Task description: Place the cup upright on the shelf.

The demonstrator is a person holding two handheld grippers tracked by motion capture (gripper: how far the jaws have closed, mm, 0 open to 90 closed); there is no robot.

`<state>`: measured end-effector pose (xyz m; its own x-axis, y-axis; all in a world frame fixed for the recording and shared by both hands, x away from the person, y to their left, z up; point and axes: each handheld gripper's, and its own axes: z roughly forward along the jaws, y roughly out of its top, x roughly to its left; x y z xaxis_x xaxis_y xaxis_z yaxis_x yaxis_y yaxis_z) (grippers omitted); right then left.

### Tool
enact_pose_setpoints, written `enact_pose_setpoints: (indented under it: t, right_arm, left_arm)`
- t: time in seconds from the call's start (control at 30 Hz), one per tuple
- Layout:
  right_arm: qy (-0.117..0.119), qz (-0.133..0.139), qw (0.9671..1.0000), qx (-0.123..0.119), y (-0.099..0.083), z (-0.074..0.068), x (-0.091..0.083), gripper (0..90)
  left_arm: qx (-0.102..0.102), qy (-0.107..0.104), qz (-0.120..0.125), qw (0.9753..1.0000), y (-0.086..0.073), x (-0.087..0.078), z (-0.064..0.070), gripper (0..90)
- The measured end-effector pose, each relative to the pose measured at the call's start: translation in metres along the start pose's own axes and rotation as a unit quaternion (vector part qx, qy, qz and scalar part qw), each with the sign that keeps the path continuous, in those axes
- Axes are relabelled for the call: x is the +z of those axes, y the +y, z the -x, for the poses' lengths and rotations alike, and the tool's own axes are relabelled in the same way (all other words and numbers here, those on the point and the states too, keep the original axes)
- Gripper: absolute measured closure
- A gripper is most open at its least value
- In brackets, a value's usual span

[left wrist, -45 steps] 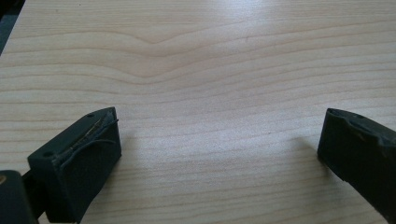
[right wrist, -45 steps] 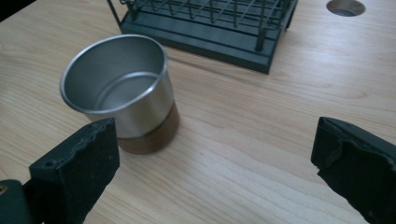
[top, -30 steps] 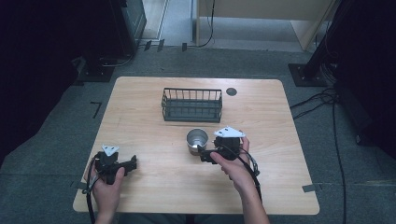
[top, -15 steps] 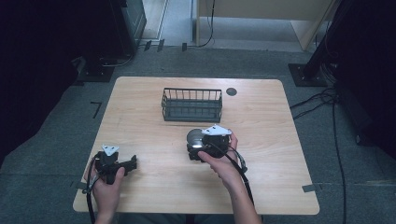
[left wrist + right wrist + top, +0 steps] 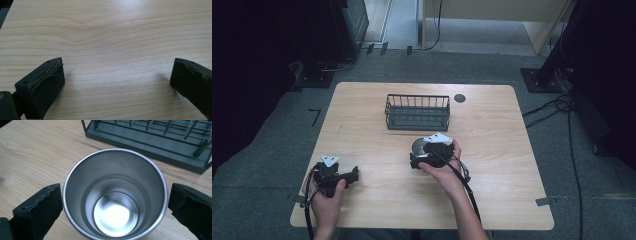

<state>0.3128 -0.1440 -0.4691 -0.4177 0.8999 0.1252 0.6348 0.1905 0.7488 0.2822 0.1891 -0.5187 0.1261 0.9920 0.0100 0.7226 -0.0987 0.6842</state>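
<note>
Steel cup point(image 5: 113, 195) stood upright and empty on the tabletop point(image 5: 377, 135), just in front of a dark wire basket point(image 5: 417, 112), slightly right of the middle. Seen from straight above in the right gripper view: polished inside, bright spot on the bottom, rim round and undented. Flanked by the fingers point(image 5: 40, 210) of the right gripper point(image 5: 113, 207), one on either side of the rim, spread wide. Left finger close against the cup wall, right one a little apart from it; contact on the left could not be told. Not clenched on anything. In the high view, right gripper point(image 5: 432, 152) held by the right hand point(image 5: 446, 170), partly covering the cup point(image 5: 419, 145), cable trailing back along the forearm.

Basket empty, its long side facing the person, base and bars showing beyond the cup in the right gripper view. Small dark round spot point(image 5: 459, 98) on the tabletop to the basket's right.

Left gripper point(image 5: 337, 175) held low near the front left corner by the left hand point(image 5: 326, 197), well apart from the cup. Fingers point(image 5: 42, 85) released and wide apart over bare wood.
</note>
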Motion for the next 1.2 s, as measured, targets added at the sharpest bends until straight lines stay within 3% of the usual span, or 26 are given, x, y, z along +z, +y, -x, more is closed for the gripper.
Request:
enact_pose_setpoints:
  t: [0.27, 0.67, 0.83, 1.2]
  right_arm:
    - [-0.02, -0.009, 0.9997, -0.009, -0.002, -0.003, 0.011, 0.0]
    - [-0.042, -0.001, 0.9985, -0.035, -0.004, -0.008, 0.014, 14.5]
    - [-0.057, 0.007, 0.9974, -0.043, -0.003, -0.006, 0.012, 15.6]
    - [-0.048, 0.019, 0.9979, -0.04, 0.012, -0.001, 0.001, 16.5]
  left_arm:
    - [0.0, 0.0, 0.0, 1.0, 0.0, 0.0, 0.0, 0.0]
    - [0.0, 0.0, 0.0, 1.0, 0.0, 0.0, 0.0, 0.0]
    - [0.0, 0.0, 0.0, 1.0, 0.0, 0.0, 0.0, 0.0]
    - [0.0, 0.0, 0.0, 1.0, 0.0, 0.0, 0.0, 0.0]
